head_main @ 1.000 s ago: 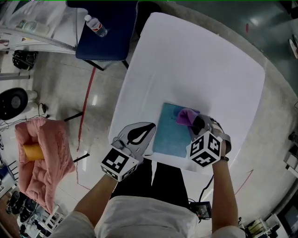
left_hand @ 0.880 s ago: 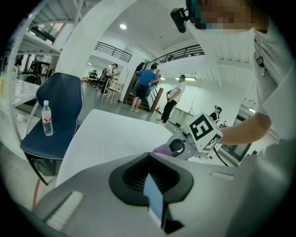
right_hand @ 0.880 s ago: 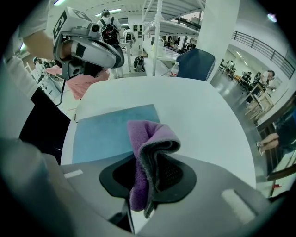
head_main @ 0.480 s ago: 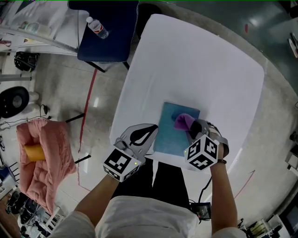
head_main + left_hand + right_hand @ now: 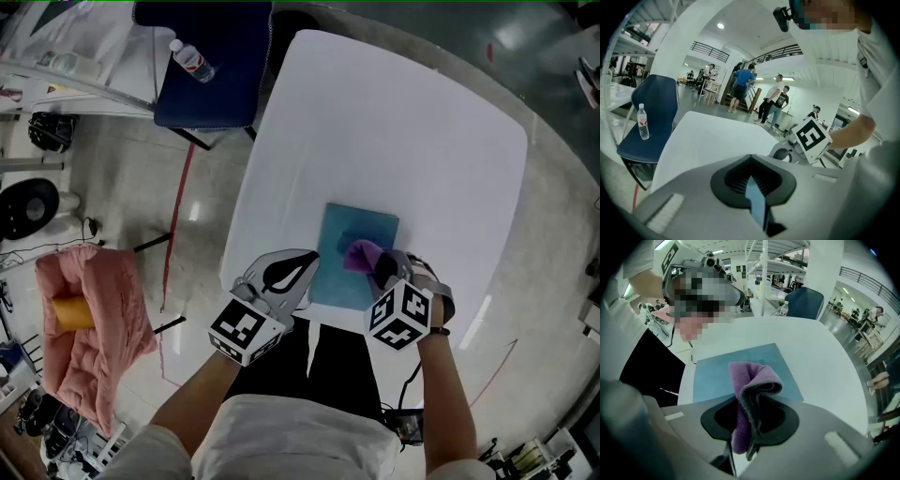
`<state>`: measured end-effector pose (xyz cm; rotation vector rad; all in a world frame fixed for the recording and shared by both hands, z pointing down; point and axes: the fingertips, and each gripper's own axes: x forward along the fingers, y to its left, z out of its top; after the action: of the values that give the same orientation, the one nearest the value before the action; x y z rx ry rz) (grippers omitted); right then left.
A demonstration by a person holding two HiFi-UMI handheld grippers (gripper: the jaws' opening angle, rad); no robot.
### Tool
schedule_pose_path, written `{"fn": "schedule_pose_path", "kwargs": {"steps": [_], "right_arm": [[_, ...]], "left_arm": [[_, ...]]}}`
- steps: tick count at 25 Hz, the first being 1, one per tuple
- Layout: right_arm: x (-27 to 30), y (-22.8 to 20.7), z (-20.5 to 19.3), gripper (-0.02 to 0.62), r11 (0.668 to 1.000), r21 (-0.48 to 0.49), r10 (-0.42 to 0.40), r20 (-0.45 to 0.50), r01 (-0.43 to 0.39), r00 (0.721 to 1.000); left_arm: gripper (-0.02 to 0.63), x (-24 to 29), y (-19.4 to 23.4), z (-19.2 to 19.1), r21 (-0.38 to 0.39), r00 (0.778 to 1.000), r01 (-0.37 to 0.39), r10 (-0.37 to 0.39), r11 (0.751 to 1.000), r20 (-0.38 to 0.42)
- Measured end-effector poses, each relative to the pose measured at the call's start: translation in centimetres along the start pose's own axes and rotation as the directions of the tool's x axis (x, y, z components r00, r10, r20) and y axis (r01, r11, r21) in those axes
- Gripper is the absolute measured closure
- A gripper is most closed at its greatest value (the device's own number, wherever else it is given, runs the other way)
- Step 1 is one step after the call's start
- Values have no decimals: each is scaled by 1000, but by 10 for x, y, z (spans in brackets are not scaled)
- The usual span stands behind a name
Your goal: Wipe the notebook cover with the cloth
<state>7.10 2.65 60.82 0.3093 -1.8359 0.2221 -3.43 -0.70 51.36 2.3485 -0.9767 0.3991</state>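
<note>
wiping | gripping purple cloth (image 5: 359, 253) in right claw (image 5: 377, 269), pressed onto blue notebook (image 5: 349, 227) near tabletop (image 5: 394, 112) front edge | clamping notebook's left edge in left claw (image 5: 298, 272), seemingly | press flat, sweep overlapping strokes, avoid dragging it | counted: 1 cloth, 1 notebook, 2 claws

Operator wears a white short-sleeved shirt (image 5: 300, 436) and black trousers (image 5: 342, 370), with a dark wristband (image 5: 437, 328) on the right wrist. Left tongs (image 5: 307, 266) and right tongs (image 5: 379, 270) have grey moulded shells with a black teardrop recess. Each carries a black-and-white marker cube (image 5: 246, 328).
</note>
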Motion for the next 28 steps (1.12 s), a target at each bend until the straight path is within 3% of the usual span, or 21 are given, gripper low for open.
{"fn": "schedule_pose_path", "kwargs": {"steps": [16, 28], "right_arm": [[-5, 41, -11, 489, 998, 11, 65, 3, -65, 998], [-9, 71, -21, 489, 987, 33, 160, -10, -160, 987]], "left_arm": [[606, 2, -16, -11, 2, 1000, 22, -22, 1000, -18], [606, 6, -26, -19, 4, 999, 39, -38, 999, -29]]}}
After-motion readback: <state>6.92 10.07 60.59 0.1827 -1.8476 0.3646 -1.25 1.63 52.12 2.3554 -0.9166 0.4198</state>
